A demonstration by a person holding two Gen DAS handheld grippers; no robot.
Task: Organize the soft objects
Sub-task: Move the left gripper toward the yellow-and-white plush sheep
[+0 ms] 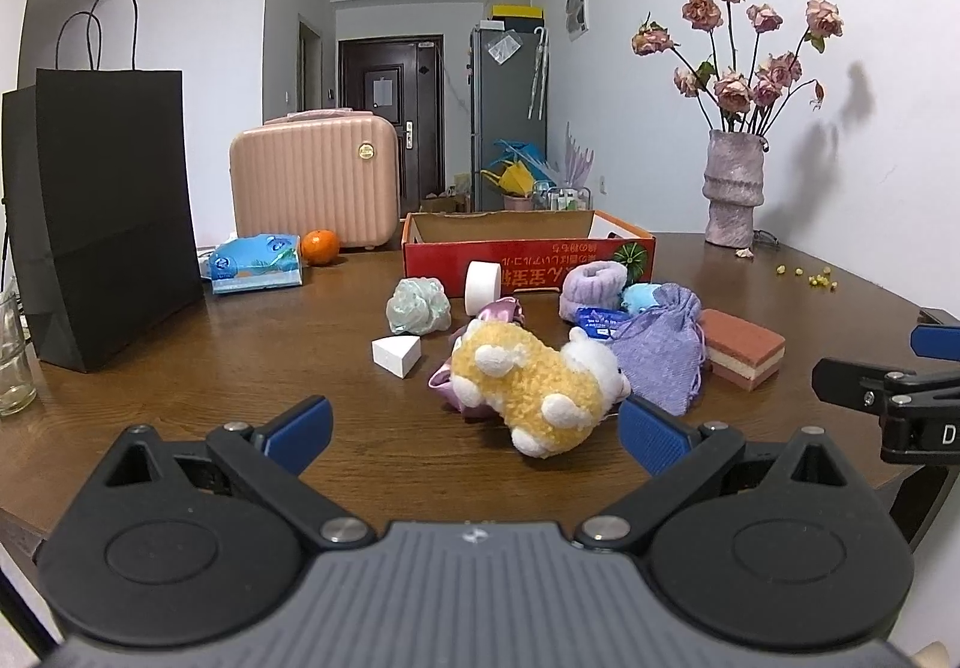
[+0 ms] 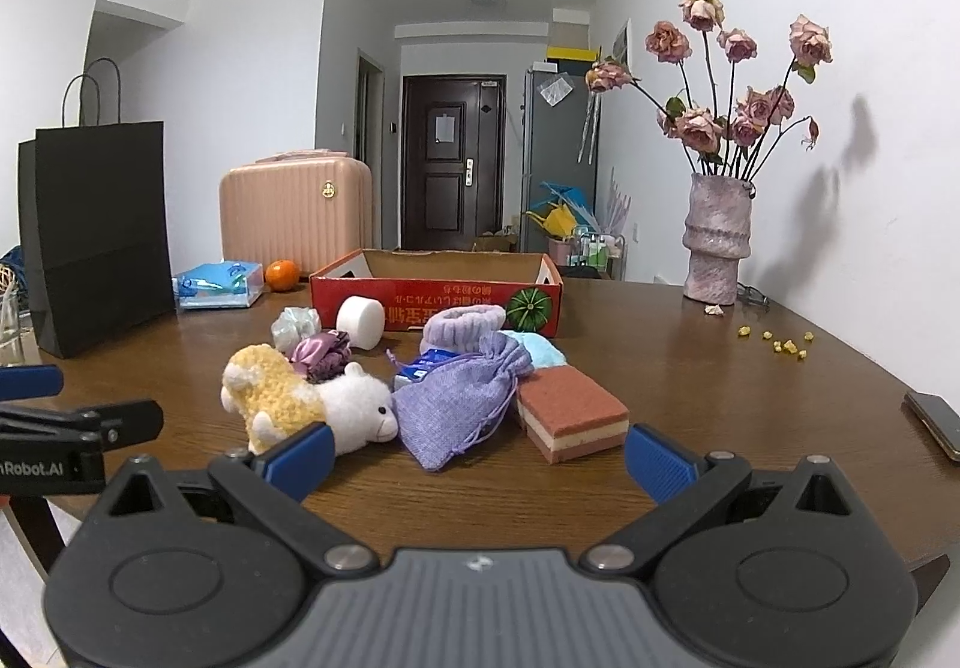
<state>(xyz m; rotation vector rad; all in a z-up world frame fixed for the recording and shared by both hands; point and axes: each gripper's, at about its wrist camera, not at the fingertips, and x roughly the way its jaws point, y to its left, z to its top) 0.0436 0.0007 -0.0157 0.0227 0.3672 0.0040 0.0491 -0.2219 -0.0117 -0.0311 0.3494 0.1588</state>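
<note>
A pile of soft objects lies on the brown table (image 1: 240, 368) in front of an open red cardboard box (image 1: 528, 254) (image 2: 438, 290). It holds a yellow-and-white plush sheep (image 1: 534, 386) (image 2: 306, 404), a lilac drawstring pouch (image 1: 660, 350) (image 2: 462, 404), a layered red sponge (image 1: 744, 347) (image 2: 570, 413), a purple satin scrunchie (image 2: 321, 353), a lilac fluffy band (image 1: 591, 287) (image 2: 462, 326), a mint mesh puff (image 1: 419, 306), a white cylinder (image 1: 482, 279) (image 2: 360, 321) and a white wedge (image 1: 396, 353). My left gripper (image 1: 474, 434) is open, just short of the sheep. My right gripper (image 2: 477, 458) is open, just short of the pouch and sponge.
A black paper bag (image 1: 108, 224) stands at the left, with a tissue pack (image 1: 255, 263), an orange (image 1: 320, 246) and a pink case (image 1: 315, 176) behind. A vase of dried roses (image 1: 732, 188) stands at the back right. A phone (image 2: 936, 422) lies at the right edge.
</note>
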